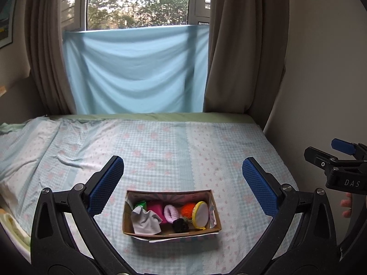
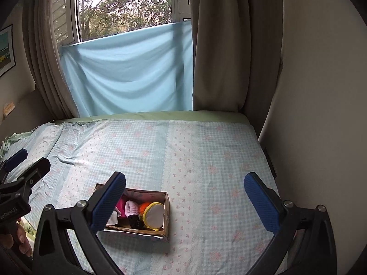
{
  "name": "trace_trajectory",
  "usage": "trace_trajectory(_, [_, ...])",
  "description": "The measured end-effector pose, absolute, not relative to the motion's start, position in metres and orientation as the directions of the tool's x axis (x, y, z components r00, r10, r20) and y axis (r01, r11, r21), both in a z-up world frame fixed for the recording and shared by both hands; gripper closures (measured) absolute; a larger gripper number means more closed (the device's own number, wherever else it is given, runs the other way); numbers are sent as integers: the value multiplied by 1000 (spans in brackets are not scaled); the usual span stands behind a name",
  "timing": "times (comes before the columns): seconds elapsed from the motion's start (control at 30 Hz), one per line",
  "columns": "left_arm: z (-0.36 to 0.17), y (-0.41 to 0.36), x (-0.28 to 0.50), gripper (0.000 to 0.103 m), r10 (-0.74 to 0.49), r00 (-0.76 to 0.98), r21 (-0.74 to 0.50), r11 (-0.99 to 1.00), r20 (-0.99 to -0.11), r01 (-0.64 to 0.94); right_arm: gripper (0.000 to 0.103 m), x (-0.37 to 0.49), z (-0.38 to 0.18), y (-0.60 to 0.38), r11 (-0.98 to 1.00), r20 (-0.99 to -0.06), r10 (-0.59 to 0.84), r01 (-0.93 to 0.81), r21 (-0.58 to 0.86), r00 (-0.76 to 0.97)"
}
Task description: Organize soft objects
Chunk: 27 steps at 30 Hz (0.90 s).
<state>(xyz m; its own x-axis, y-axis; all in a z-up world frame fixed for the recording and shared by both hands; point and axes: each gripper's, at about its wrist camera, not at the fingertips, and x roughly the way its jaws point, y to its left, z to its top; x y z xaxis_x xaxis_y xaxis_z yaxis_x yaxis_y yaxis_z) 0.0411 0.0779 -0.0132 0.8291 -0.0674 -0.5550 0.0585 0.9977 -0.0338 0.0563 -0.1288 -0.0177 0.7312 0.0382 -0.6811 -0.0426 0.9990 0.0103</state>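
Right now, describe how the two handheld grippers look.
The left gripper and the right gripper match: black plastic arms with silver pivot screws, ending in flat fingers with blue dimpled pads. Side-on, the right gripper's body bears white "DAS" lettering; the left's shows partly cut-off white print. No cables or sleeves show.

The left black plastic two-finger gripper (image 1: 183, 186) has curved arms, silver round screws and blue dimpled rubber pads (image 1: 106, 186). The right black plastic two-finger gripper (image 2: 185, 202) looks identical; its body carries white lettering "DAS" in the left view.
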Motion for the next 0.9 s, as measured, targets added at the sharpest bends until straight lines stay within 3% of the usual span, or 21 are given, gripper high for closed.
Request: trace_trajectory(0.9, [-12,70,30,0,-76,843,-46,997,-533,61,0,43,-10,-133,1000,-654,16,-24,-3,757])
